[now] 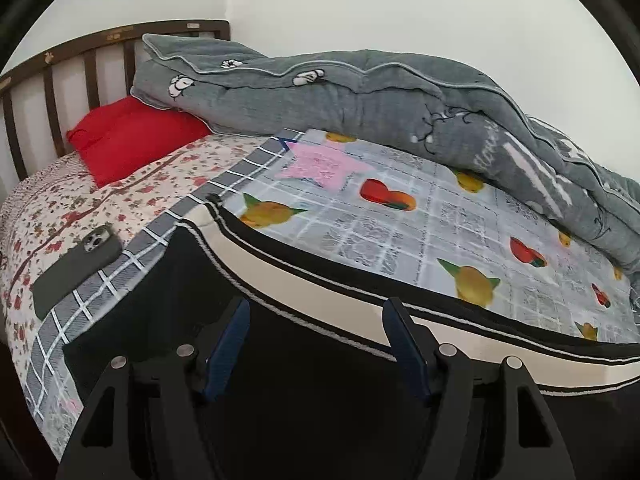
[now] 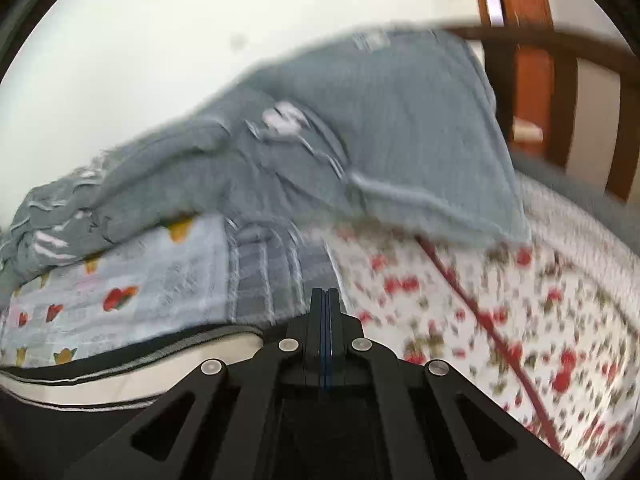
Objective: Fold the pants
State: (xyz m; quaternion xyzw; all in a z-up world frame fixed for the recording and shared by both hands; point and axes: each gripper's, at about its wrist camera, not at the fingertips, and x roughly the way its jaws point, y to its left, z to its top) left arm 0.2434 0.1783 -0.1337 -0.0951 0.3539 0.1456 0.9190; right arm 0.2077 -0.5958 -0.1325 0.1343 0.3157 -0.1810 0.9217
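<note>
The pants (image 1: 320,380) are black with a cream side stripe edged in black and white. They lie flat along the near edge of the bed. My left gripper (image 1: 316,312) is open, its blue-padded fingers (image 1: 230,336) spread just above the black cloth, holding nothing. In the blurred right wrist view the pants (image 2: 120,376) show at the lower left. My right gripper (image 2: 326,300) has its fingers pressed together over the bed past the pants' end; no cloth shows between them.
A grey quilt (image 1: 380,96) is heaped along the wall. A red pillow (image 1: 132,136) lies by the wooden headboard (image 1: 52,76). A dark phone (image 1: 76,268) rests on the floral sheet (image 1: 140,196). A fruit-print blanket (image 1: 420,220) covers the bed under the pants.
</note>
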